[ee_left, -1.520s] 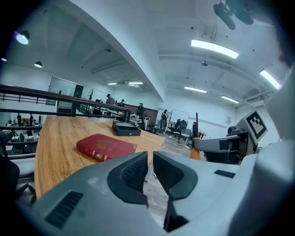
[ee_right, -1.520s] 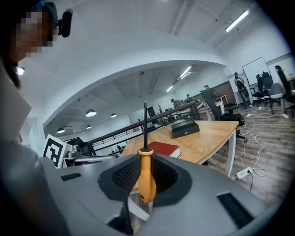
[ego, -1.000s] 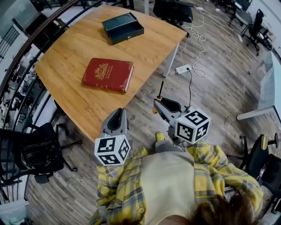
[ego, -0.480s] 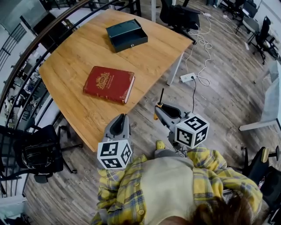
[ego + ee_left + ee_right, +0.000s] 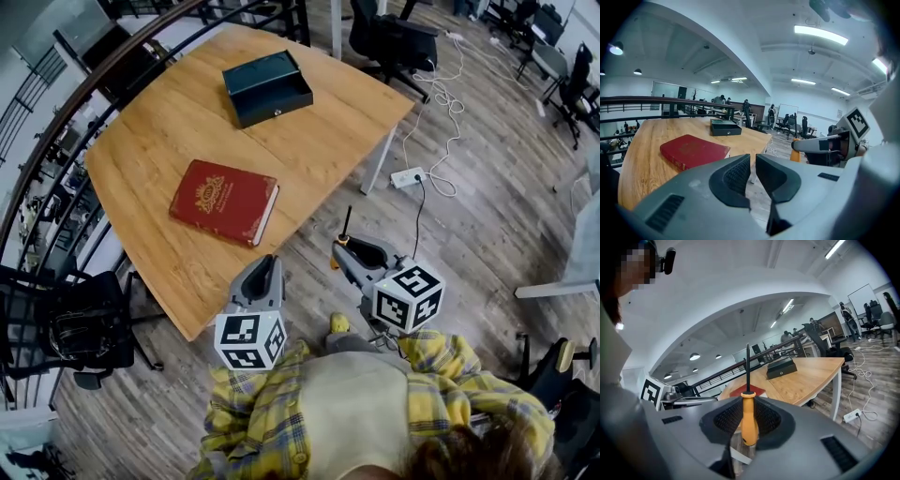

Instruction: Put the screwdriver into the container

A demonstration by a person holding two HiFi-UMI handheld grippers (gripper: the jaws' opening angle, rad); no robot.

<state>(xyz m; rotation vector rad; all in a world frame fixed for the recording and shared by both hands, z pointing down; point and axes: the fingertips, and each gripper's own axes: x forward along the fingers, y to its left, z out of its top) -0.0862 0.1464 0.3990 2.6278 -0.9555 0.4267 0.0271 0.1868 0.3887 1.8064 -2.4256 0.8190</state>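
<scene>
right gripper (image 5: 341, 246): jaws clamped on the orange handle of the screwdriver (image 5: 345, 223); in the right gripper view the handle sits upright between the ribbed pads of the right gripper (image 5: 748, 422) and the black shaft of the screwdriver (image 5: 748, 413) sticks out past the jaw tips

screwdriver position: off the table (image 5: 169, 122), over the wood floor just beside the table's near edge, shaft pointing toward the table; not touching the table

left gripper (image 5: 268, 262): at the table's near edge, tips over the edge; in the left gripper view the left gripper (image 5: 753, 163) has its jaws drawn to a thin slit, nothing between them

container (image 5: 267, 86): dark open box, on the table toward its far end, well apart from both grippers; also seen in the left gripper view (image 5: 725, 127) and the right gripper view (image 5: 782, 366); inside looks empty from the head view

red book (image 5: 225, 201): lies flat, closed, mid table, between the container and the table's near edge; nearer to the left gripper than the container is

power strip (image 5: 408, 176): on the floor beside the table's right leg, white cable trailing away from the table

black office chair (image 5: 80, 328): on the floor at the table's left side
</scene>
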